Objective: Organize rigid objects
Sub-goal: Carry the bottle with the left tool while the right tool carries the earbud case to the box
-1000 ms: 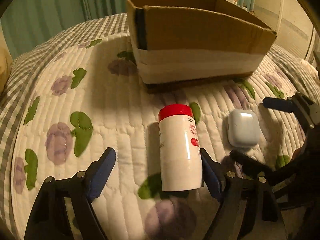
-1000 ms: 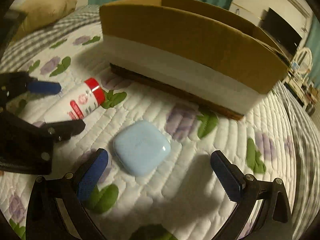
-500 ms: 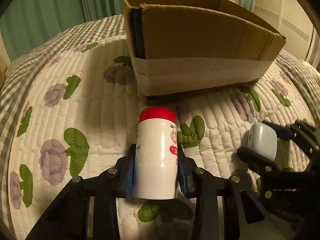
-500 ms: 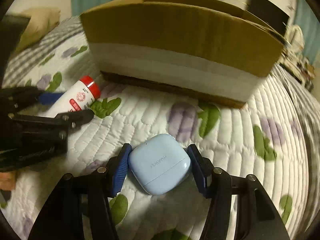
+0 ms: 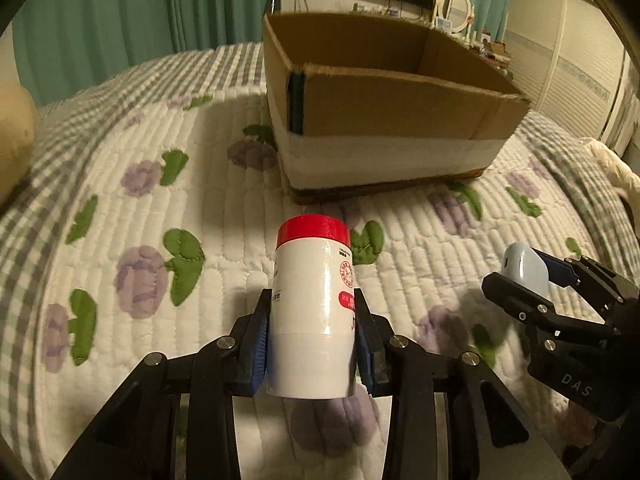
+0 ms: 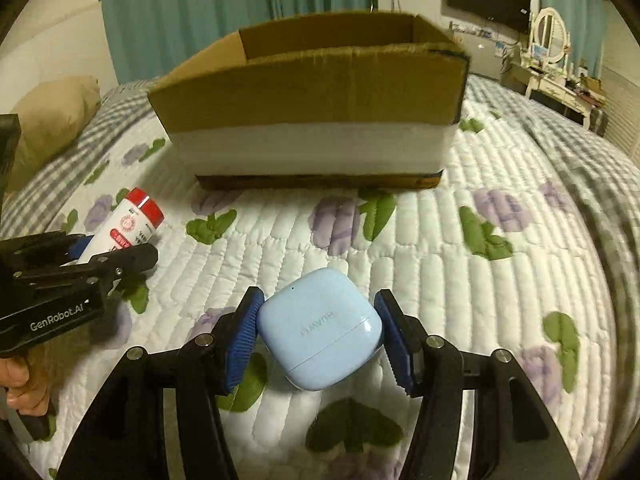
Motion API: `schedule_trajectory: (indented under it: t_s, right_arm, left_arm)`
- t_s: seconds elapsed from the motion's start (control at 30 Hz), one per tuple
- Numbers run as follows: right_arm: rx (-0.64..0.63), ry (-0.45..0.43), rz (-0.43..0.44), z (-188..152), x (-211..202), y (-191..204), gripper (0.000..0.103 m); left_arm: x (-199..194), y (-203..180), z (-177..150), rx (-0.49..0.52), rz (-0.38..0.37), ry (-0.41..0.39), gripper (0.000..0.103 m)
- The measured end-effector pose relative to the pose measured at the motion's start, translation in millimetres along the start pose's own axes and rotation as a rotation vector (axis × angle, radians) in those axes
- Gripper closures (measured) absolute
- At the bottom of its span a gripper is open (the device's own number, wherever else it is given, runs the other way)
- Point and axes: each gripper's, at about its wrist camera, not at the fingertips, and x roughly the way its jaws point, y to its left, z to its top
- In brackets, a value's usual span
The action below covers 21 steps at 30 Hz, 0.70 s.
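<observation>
Pinching a white round plastic bottle with a red cap (image 5: 312, 312), the left tool (image 5: 312, 344) has its two blue pads pressed flat on the bottle's sides. The bottle points forward out of the tool, red cap at the far end, above the quilt. In the right wrist view the same bottle (image 6: 128, 224) sticks out of the left tool (image 6: 86, 250) at the left edge, and a hand (image 6: 20, 386) shows below it.

The right tool (image 6: 318, 340) is squeezing a small light blue earbud case with rounded corners (image 6: 320, 328). Its ridged blue pads touch the case on both sides. The case sits tilted between them, over the bed. In the left wrist view the case (image 5: 524, 268) shows at the right, inside the right tool (image 5: 528, 280).

Under both tools is a white quilted bedspread with purple flowers and green leaves (image 6: 460, 264). A brown open cardboard box with a wide white band around its lower half (image 5: 384, 120) sits on the bed, past both tools. A tan pillow (image 6: 52, 120) lies at the left. Green curtains (image 6: 192, 4) hang behind the bed.
</observation>
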Motion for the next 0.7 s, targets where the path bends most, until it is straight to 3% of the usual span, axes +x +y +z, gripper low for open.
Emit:
schedule_trajectory:
  t_s: [0.7]
  right_arm:
    - [-0.002,-0.313,-0.061,24,-165,30,0.046]
  left_arm:
    - [-156,-25,20,0.03,-0.023,-0.295,0.067]
